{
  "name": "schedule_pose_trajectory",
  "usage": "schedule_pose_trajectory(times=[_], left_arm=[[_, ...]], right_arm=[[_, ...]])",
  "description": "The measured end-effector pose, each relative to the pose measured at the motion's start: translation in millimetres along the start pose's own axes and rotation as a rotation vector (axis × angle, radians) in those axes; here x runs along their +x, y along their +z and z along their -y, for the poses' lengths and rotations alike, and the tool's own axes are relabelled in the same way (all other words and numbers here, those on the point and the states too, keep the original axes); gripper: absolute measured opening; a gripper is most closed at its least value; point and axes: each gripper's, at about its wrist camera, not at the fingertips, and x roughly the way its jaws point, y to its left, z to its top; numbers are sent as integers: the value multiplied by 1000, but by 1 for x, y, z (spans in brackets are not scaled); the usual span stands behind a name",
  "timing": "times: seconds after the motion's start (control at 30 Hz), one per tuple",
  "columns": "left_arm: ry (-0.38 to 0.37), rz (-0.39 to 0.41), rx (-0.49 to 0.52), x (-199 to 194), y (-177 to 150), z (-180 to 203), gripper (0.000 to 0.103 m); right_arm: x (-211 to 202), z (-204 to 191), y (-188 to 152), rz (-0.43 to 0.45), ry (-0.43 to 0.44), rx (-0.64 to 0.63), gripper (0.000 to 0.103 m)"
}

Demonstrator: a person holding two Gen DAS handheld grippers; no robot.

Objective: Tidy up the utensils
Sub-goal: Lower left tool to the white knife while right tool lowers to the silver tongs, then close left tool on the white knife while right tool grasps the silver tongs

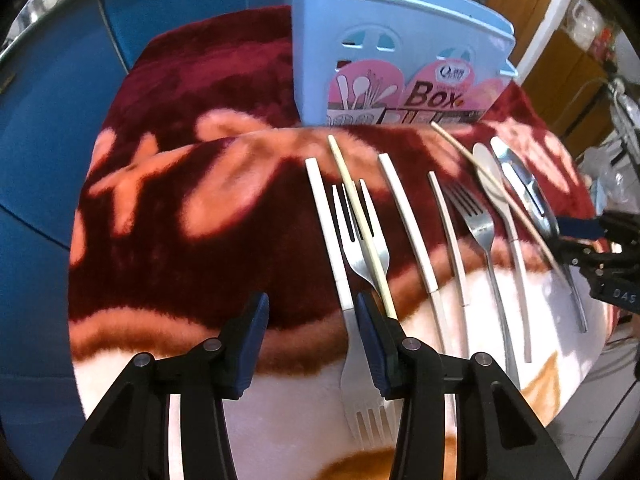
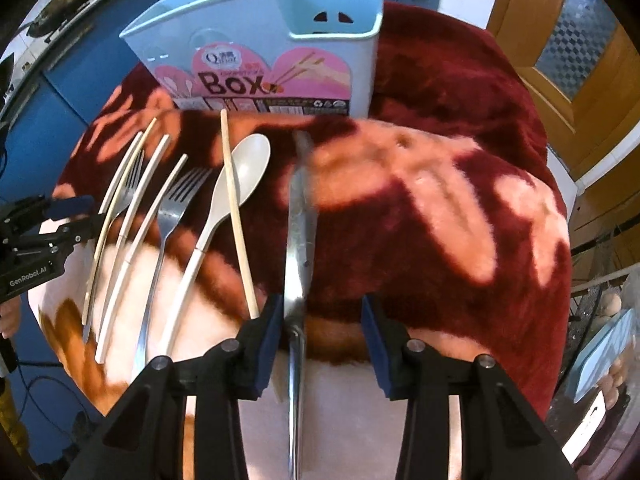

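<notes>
A light blue utensil box (image 1: 400, 60) (image 2: 256, 40) with a pink "Box" label stands at the back of the blanket. In front of it, several utensils lie in a row. My left gripper (image 1: 312, 344) is open, pointing down; the neck of a white-handled fork (image 1: 362, 384) lies just inside its right finger. Beyond it a pale chopstick (image 1: 360, 220) crosses a steel fork (image 1: 366, 248). My right gripper (image 2: 322, 344) is open over a metal knife (image 2: 298, 220), which runs between its fingers close to the left pad. A beige spoon (image 2: 244, 172) and a second chopstick (image 2: 238, 216) lie to the left.
A red and pink plush blanket (image 1: 180, 220) covers the round table. The right gripper (image 1: 572, 238) shows at the left wrist view's right edge, the left gripper (image 2: 76, 216) at the right wrist view's left edge. Blue cabinets (image 1: 48, 140) stand behind, a wooden door (image 2: 560, 60) to the right.
</notes>
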Motion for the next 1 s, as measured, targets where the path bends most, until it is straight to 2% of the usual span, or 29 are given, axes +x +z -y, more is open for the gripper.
schedule_pose_trajectory(times=[0.07, 0.13, 0.2, 0.27, 0.43, 0.53, 0.63, 0.87, 1.0], left_arm=[[18, -26, 15, 2, 4, 4, 46], [23, -55, 21, 2, 7, 6, 41], [9, -83, 27, -1, 9, 8, 23], [-18, -114, 35, -2, 11, 15, 14], [-20, -116, 56, 0, 12, 27, 10], [-38, -96, 22, -3, 10, 21, 8], [-53, -50, -21, -9, 0, 10, 6], [-137, 140, -97, -41, -18, -11, 5], [-144, 277, -93, -62, -22, -10, 5]], right_arm=[[2, 0, 4, -24, 7, 1, 45], [3, 3, 9, -49, 19, 24, 43], [3, 5, 13, -67, 11, 39, 38], [4, 4, 15, -78, 8, 36, 35], [5, -3, 22, -69, -11, 23, 15], [3, 1, 22, -36, -4, 49, 15], [-4, 5, 12, 18, 7, 76, 15], [-30, -6, -8, 212, 35, 98, 15], [-50, -12, -14, 341, 27, 87, 14]])
